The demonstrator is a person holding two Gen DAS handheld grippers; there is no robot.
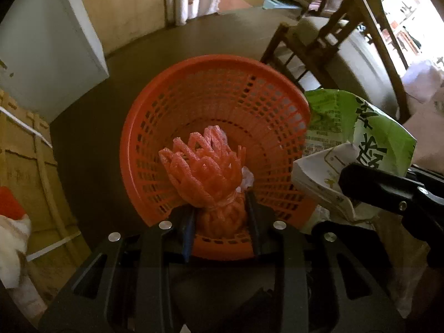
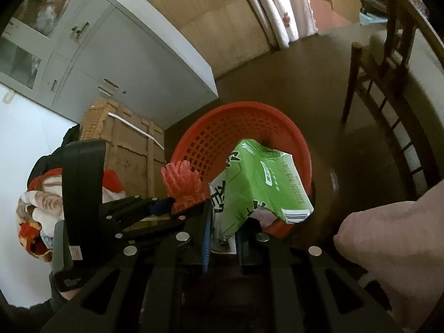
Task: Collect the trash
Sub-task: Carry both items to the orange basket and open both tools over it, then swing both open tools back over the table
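An orange mesh basket [image 1: 222,88] stands on the dark floor; it also shows in the right wrist view [image 2: 222,127]. My left gripper [image 1: 220,216] is shut on an orange foam net bundle [image 1: 205,172], held over the basket's near rim; the bundle also shows in the right wrist view [image 2: 181,186]. My right gripper [image 2: 223,238] is shut on a crumpled green and white carton [image 2: 255,186], held above the basket's near side. The carton shows at the right of the left wrist view [image 1: 358,138], beside the basket rim.
A grey cabinet [image 2: 125,63] stands at the back left, with a cardboard crate [image 2: 130,149] in front of it. Wooden chairs [image 1: 333,36] stand to the right. A red and white cloth bundle [image 2: 38,216] lies at the left.
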